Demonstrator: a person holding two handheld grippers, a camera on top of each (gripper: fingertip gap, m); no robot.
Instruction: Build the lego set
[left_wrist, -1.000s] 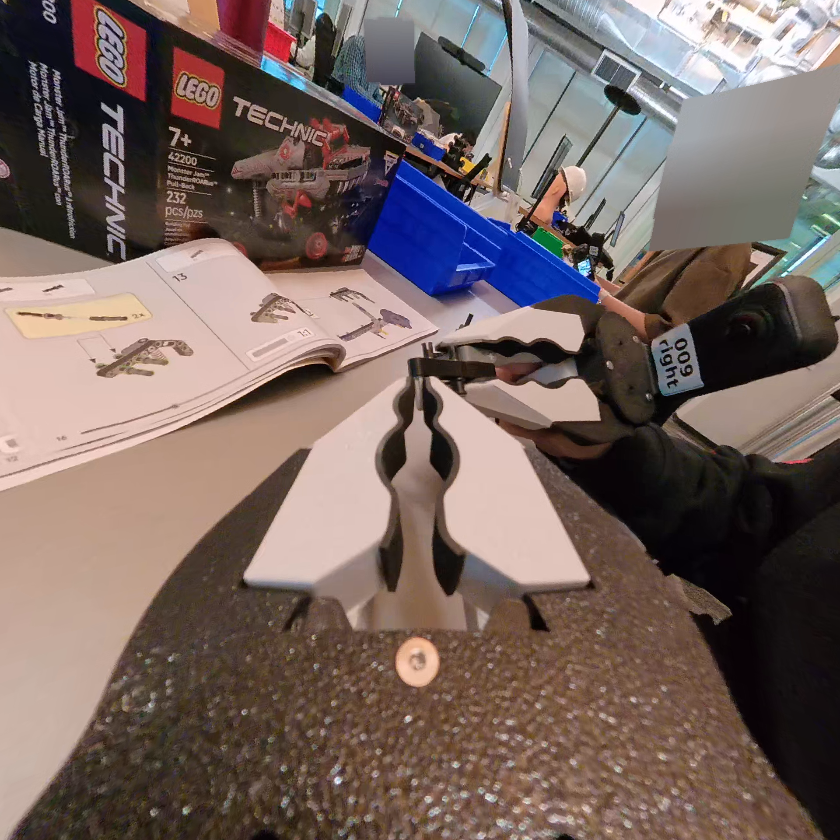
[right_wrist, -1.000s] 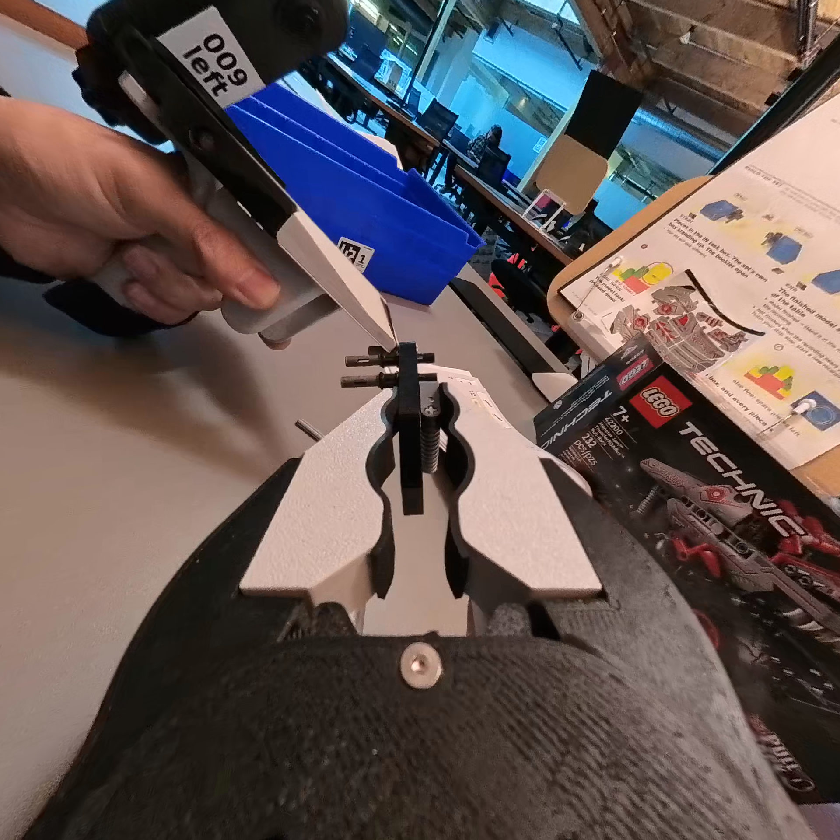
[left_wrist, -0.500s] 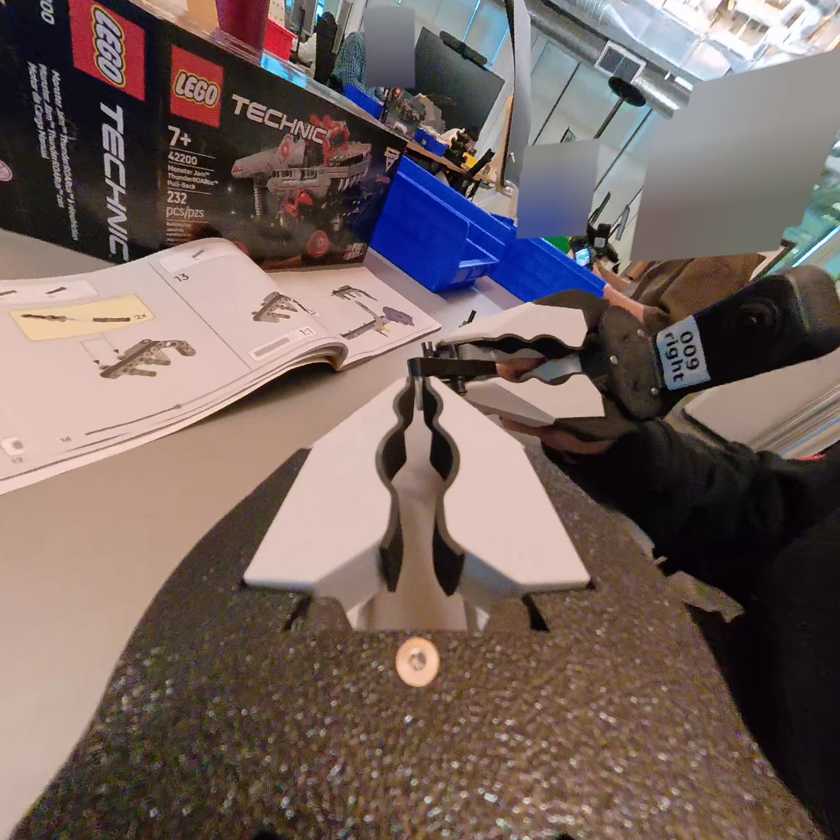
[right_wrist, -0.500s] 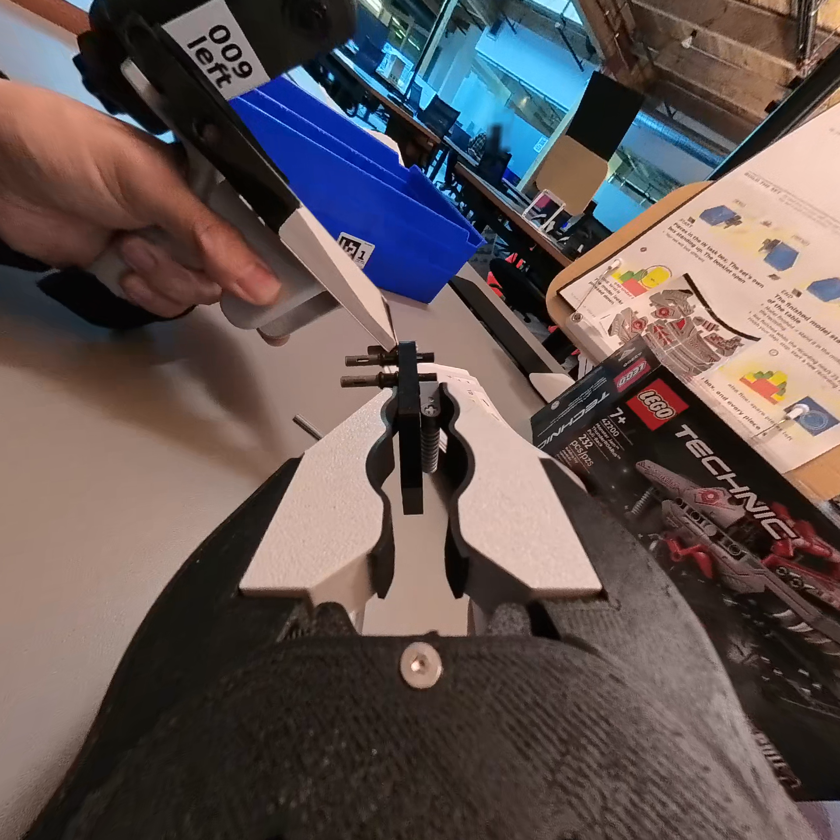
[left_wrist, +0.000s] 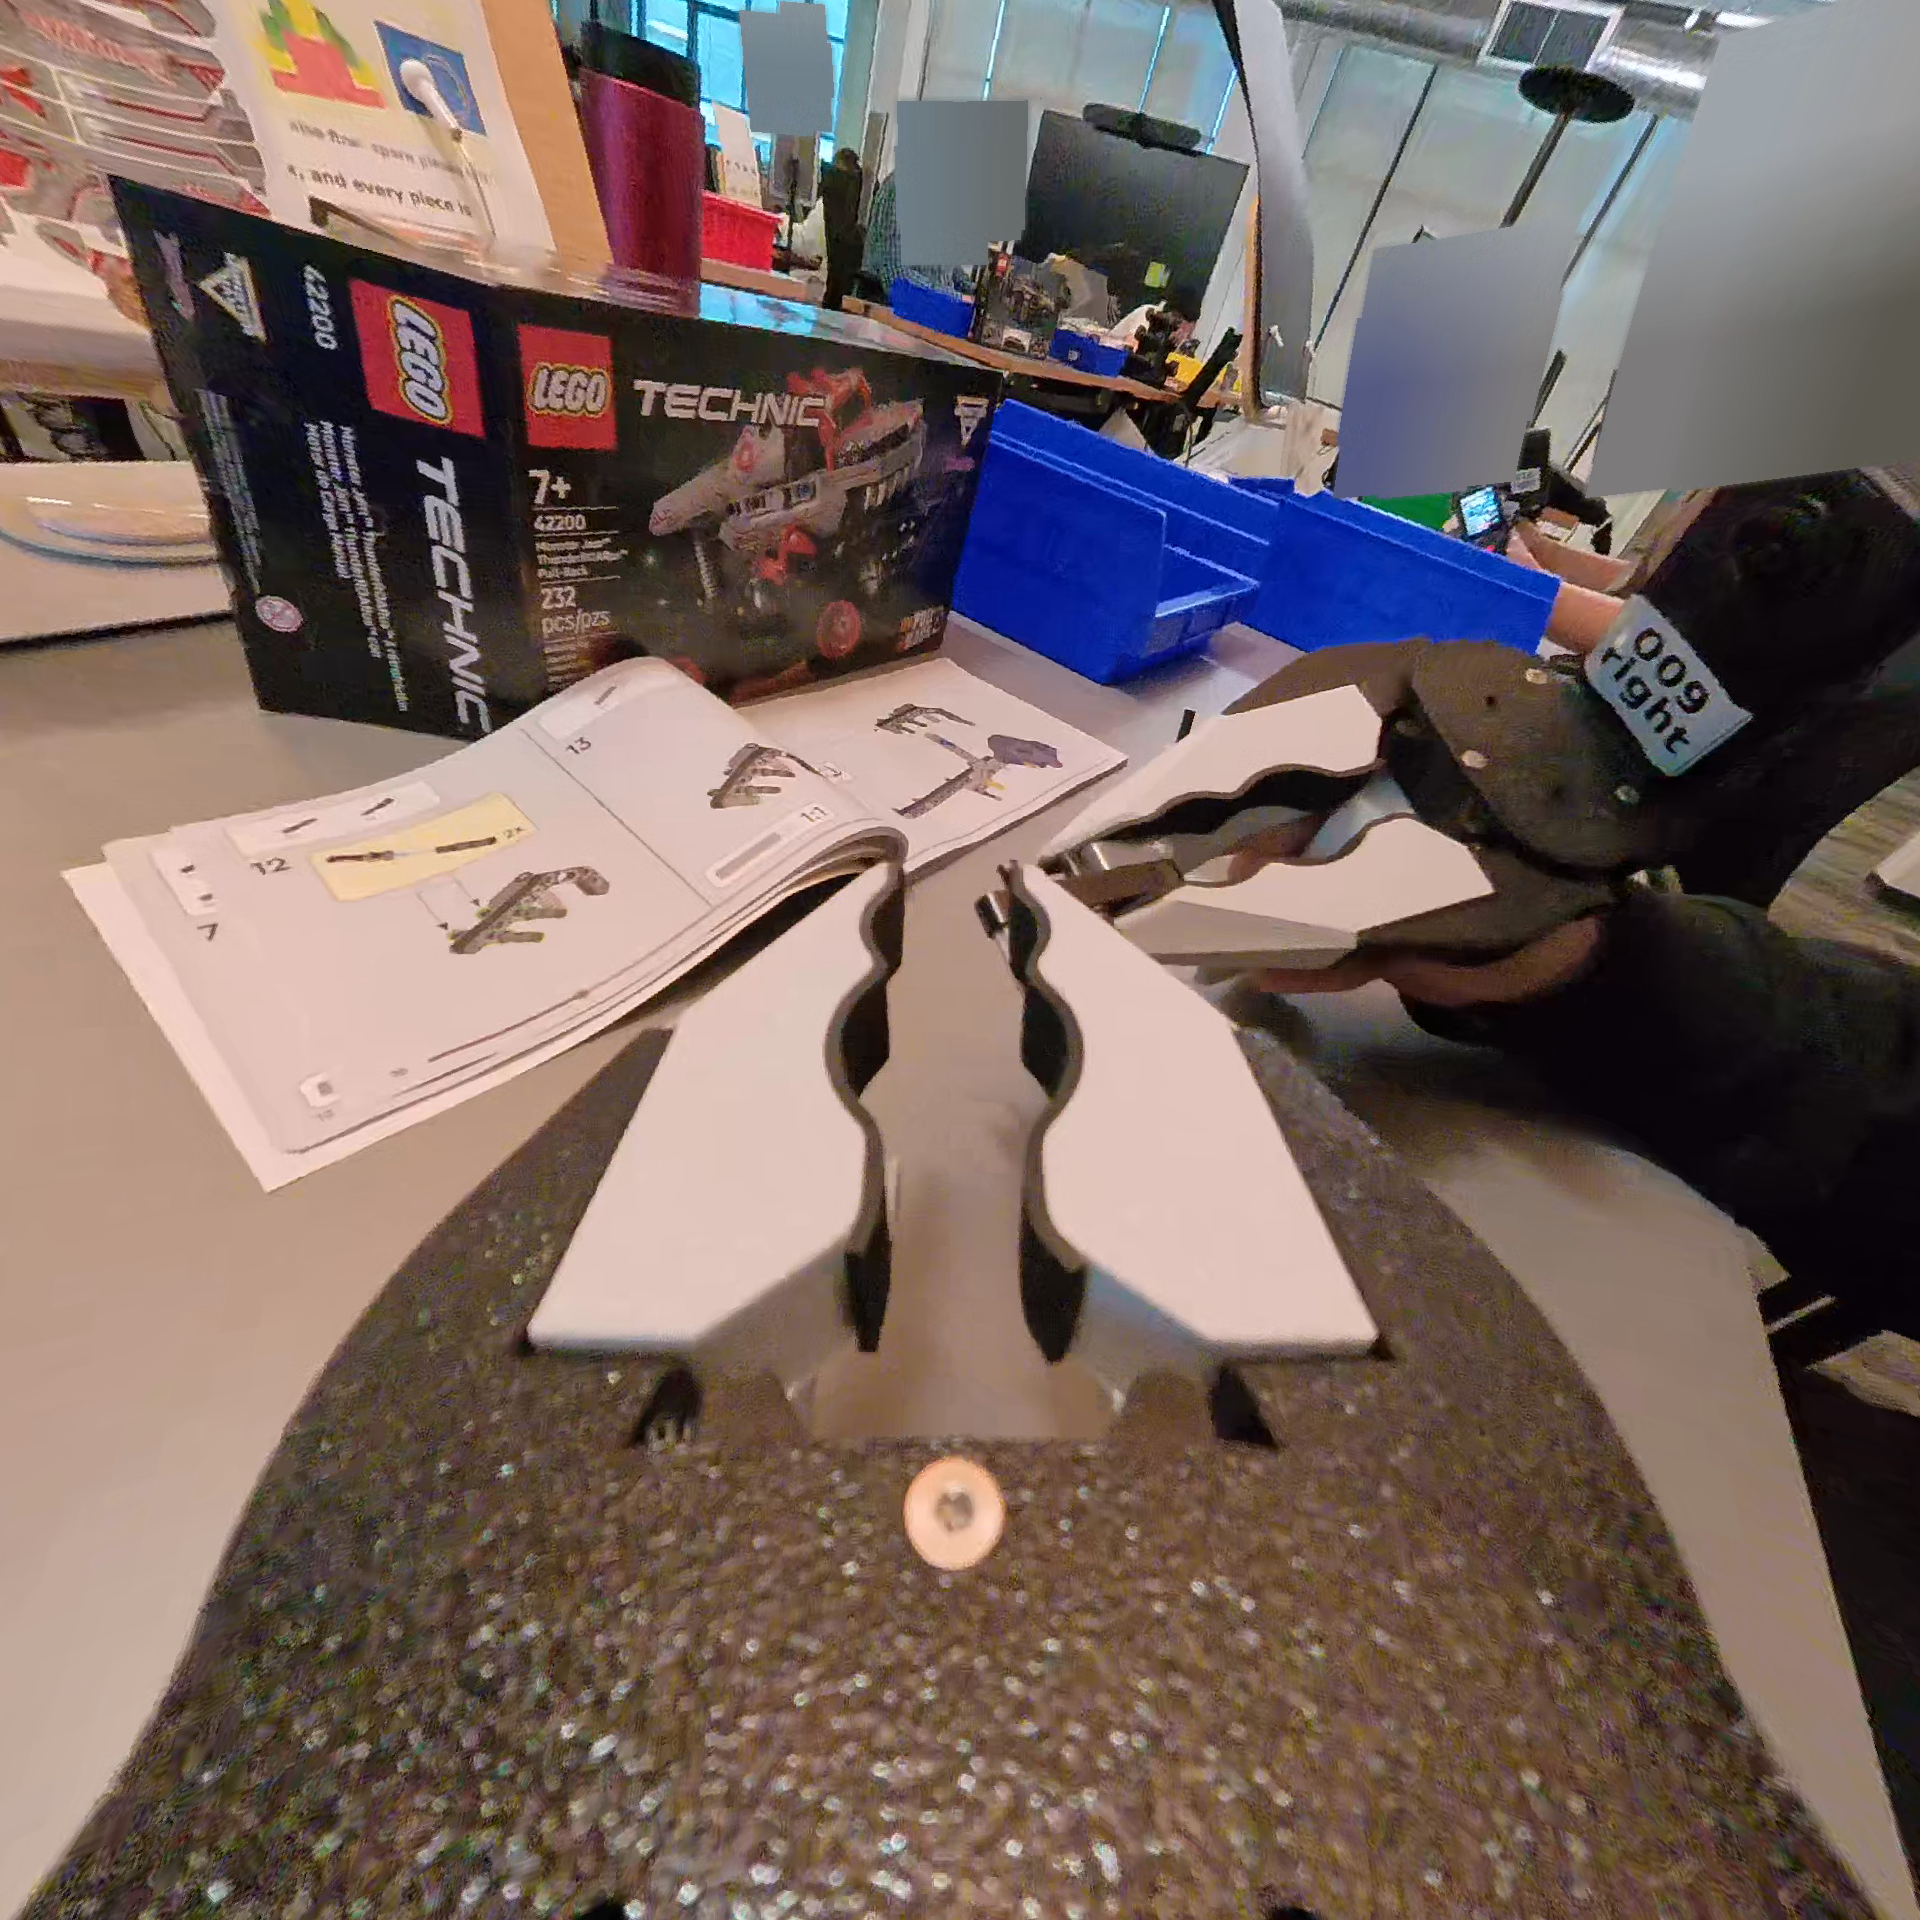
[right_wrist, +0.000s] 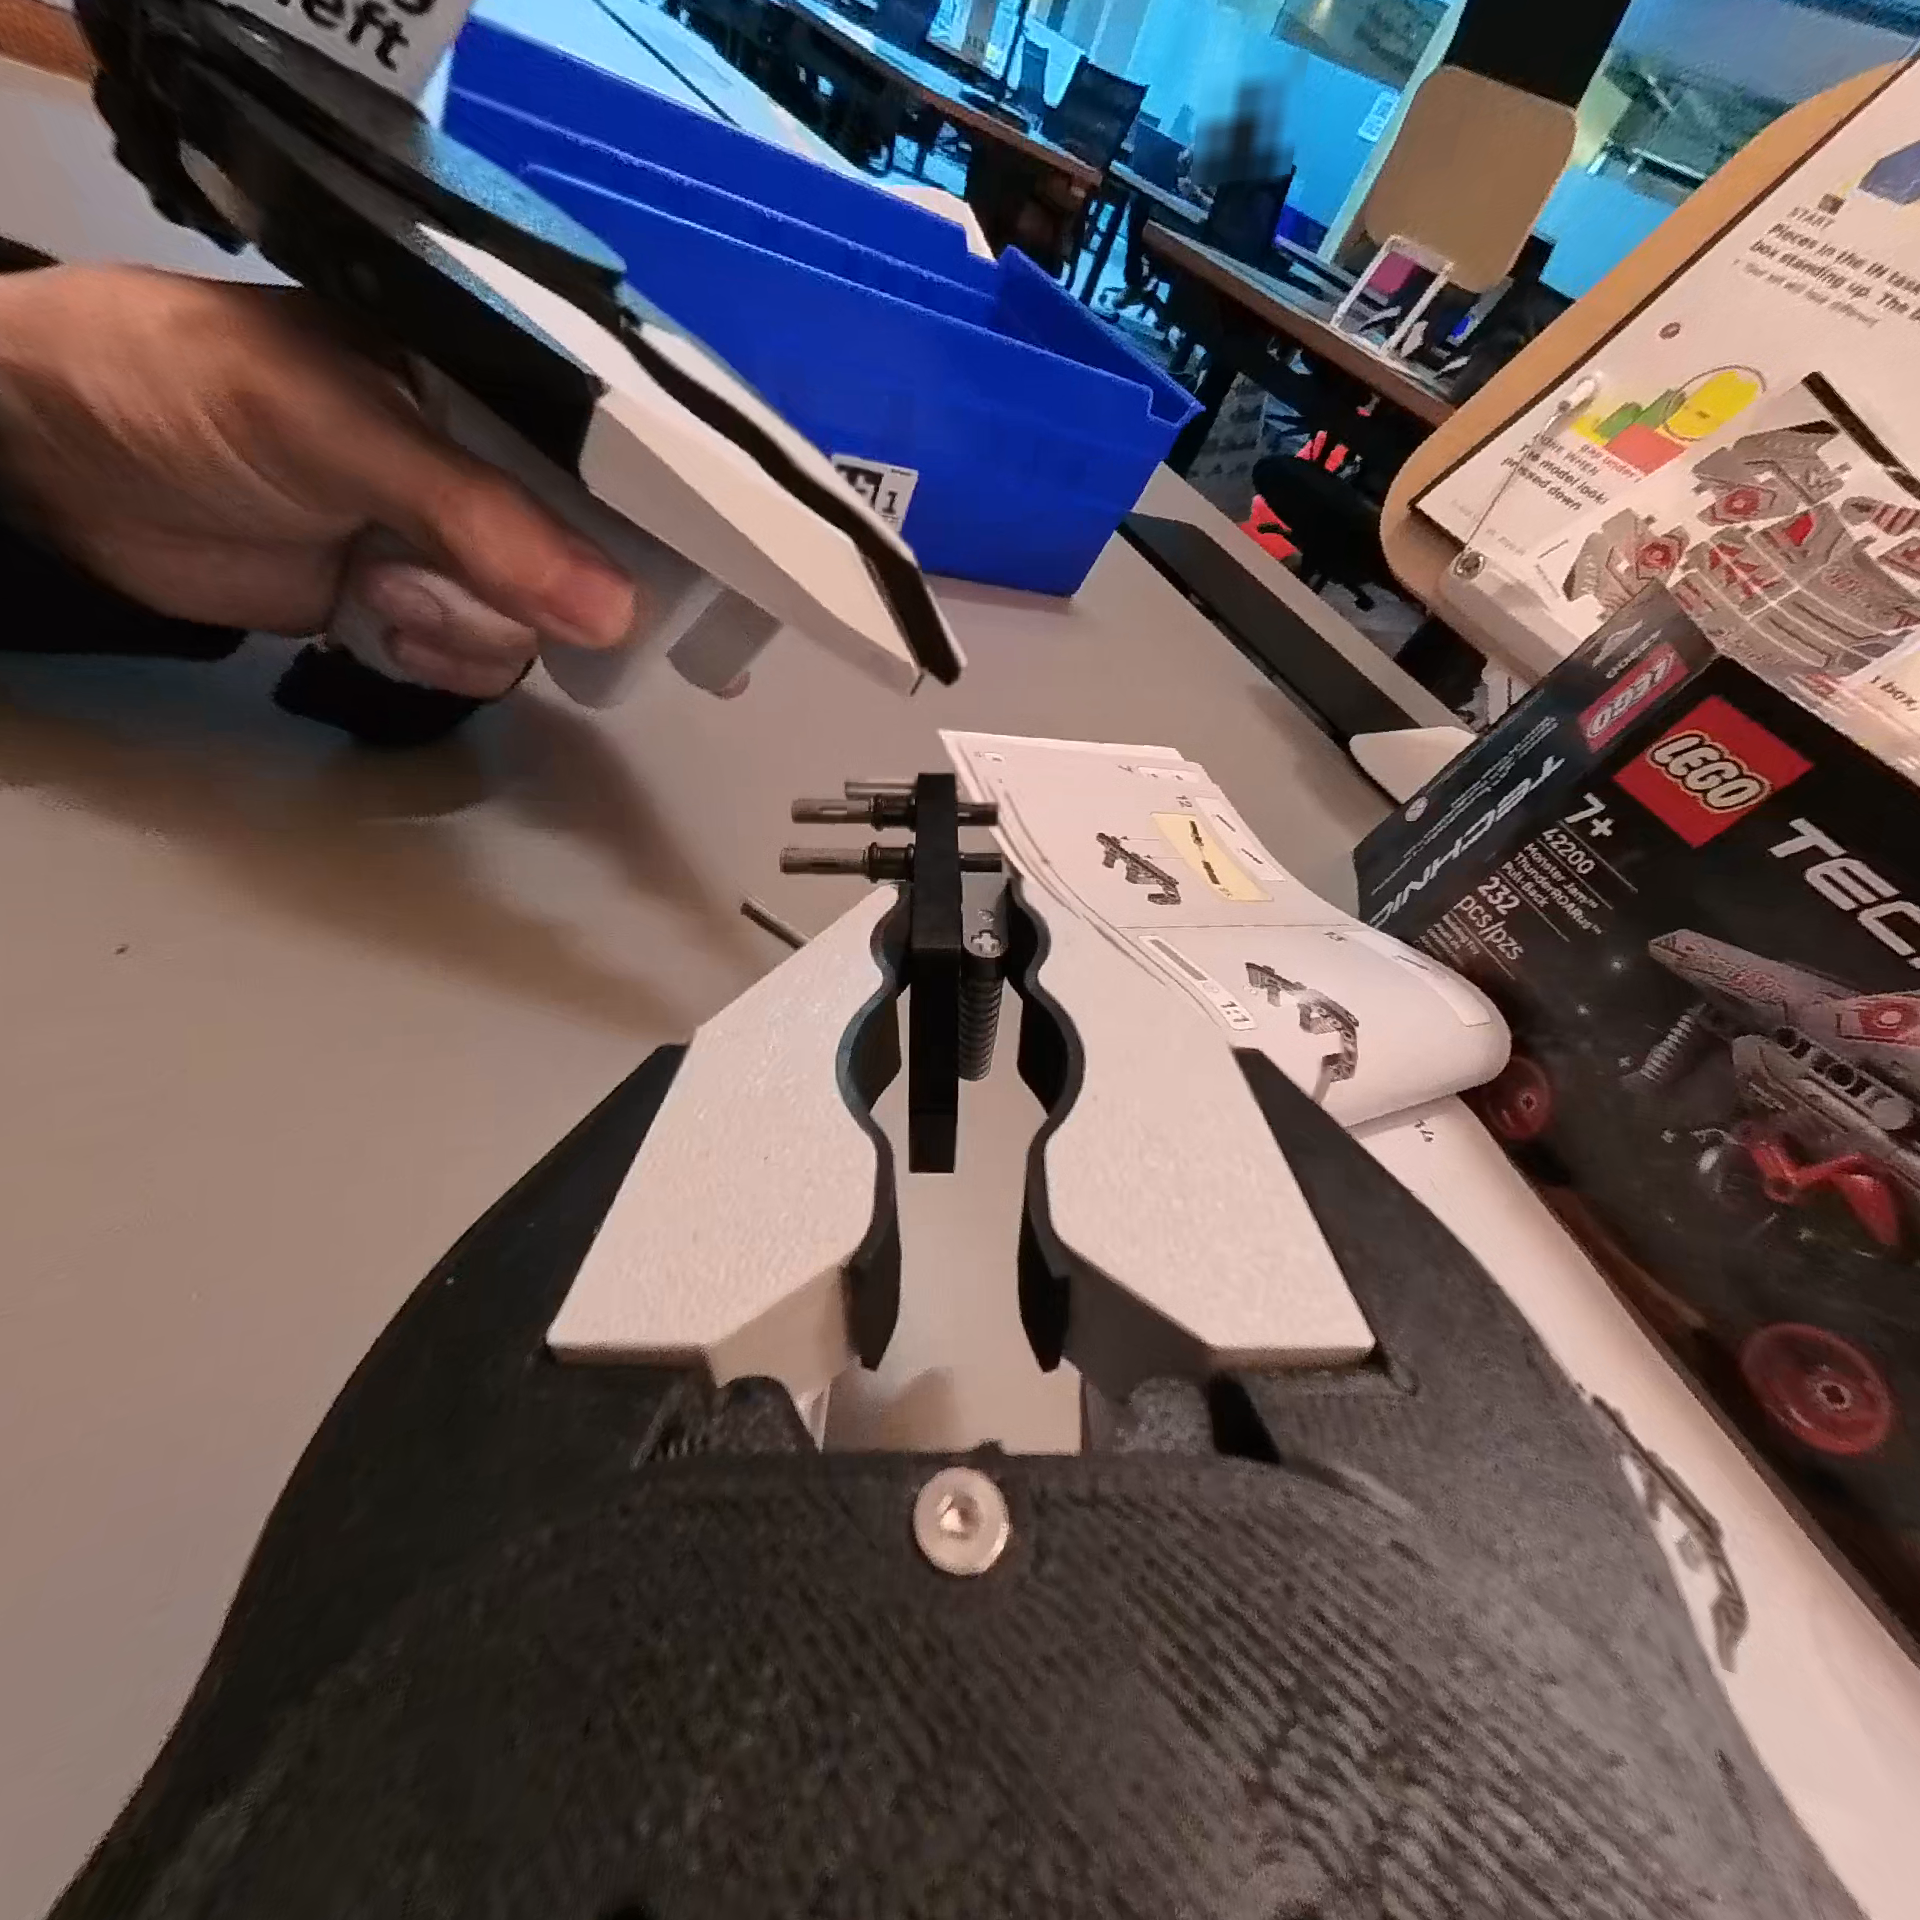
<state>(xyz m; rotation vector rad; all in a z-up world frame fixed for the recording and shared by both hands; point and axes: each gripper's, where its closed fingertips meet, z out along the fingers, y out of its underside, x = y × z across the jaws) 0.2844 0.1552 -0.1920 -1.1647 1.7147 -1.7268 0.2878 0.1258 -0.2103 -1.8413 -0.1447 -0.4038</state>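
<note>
My right gripper (right_wrist: 951, 904) is shut on a black Technic beam (right_wrist: 933, 997) held upright, with a ribbed grey part (right_wrist: 982, 1023) beside it between the jaws. Two dark pins (right_wrist: 831, 857) stick out of the beam's top to the left. My left gripper (left_wrist: 956, 883) is open and empty. In the right wrist view it hangs above and left of the pins (right_wrist: 914, 665), apart from them. In the left wrist view the right gripper (left_wrist: 1049, 868) comes in from the right, tips close to my right finger.
An open instruction booklet (left_wrist: 468, 914) lies on the grey table (left_wrist: 125, 1351) before the upright Lego box (left_wrist: 582, 499). Blue bins (left_wrist: 1101, 561) stand behind. A thin dark axle (right_wrist: 769, 923) lies loose on the table. A poster board (right_wrist: 1662, 395) stands right. My right fingertips sit around 4 cm from my left ones. The thin dark axle (right_wrist: 769, 923) sits 8 cm or so from the ends of my right fingers.
My left gripper was shut with its tips at the beam's pins. It has opened and drawn back and up, away from them. The right gripper still holds the beam.
</note>
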